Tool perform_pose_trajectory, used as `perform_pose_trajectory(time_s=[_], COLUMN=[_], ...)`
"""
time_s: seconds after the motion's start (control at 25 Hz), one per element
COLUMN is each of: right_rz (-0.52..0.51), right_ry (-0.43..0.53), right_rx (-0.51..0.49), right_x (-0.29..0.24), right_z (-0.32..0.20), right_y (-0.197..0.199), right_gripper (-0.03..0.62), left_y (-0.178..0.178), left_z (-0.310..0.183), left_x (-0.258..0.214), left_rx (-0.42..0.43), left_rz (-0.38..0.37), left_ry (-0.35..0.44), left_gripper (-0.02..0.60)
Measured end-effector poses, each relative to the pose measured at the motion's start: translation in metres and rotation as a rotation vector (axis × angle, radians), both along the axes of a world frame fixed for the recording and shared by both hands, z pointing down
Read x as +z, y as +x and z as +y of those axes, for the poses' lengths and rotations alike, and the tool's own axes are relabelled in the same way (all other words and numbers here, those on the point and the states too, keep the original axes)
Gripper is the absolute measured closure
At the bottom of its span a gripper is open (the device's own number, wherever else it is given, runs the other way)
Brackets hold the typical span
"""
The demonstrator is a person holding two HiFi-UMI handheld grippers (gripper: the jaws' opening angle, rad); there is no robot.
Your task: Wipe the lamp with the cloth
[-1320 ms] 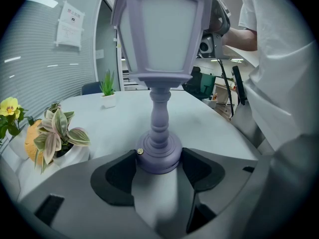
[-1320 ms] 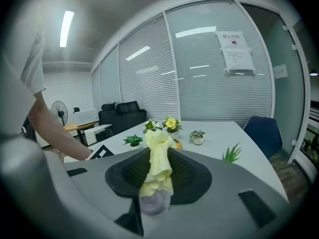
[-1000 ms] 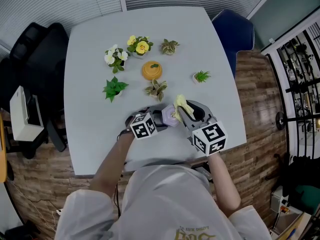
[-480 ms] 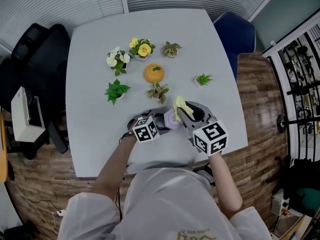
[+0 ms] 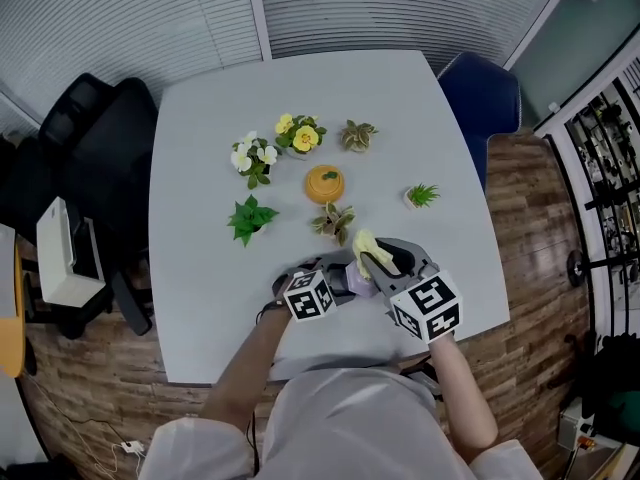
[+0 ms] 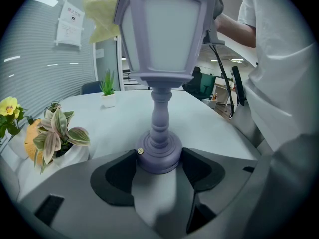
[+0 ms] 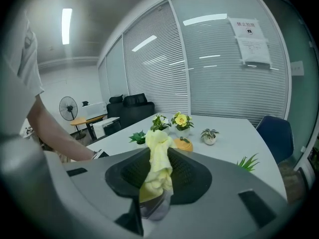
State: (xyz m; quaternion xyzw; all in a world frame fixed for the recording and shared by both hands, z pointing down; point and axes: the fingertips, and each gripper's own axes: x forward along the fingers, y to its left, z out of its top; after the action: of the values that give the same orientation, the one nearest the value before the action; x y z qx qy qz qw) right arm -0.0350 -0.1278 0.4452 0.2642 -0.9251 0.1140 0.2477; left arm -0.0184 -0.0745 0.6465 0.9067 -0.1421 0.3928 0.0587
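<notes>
A small lavender lantern lamp stands on the grey table near its front edge. My left gripper is shut on the lamp's round base. In the head view the lamp sits between the left gripper and the right gripper. My right gripper is shut on a yellow cloth, which it presses against the lamp's top. The cloth also shows at the lantern's upper left and from above.
Behind the lamp stand several small potted plants, yellow and white flowers and an orange pot. A spiky green plant is to the right. A black office chair stands left of the table, a blue chair at the far right.
The head view has shifted, so the table sits lower and further right in the picture. Both grippers stay at the lamp; the cloth remains on its top.
</notes>
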Motion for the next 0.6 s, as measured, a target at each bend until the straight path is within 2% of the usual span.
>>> perform_pose_trajectory(time_s=[0.36,0.6], right_rz=[0.065,0.079], right_ry=[0.107,0.146], right_rx=[-0.081,-0.126], right_x=[-0.004,-0.007], right_z=[0.011,0.021], right_y=[-0.018,-0.024], right_gripper=[0.48,0.48], left_y=[-0.002,-0.001], left_z=[-0.002,-0.002], left_x=[-0.001,0.0], left_rx=[0.002,0.003], left_rz=[-0.001,0.0], left_ry=[0.0,0.001], left_gripper=[0.282,0.282])
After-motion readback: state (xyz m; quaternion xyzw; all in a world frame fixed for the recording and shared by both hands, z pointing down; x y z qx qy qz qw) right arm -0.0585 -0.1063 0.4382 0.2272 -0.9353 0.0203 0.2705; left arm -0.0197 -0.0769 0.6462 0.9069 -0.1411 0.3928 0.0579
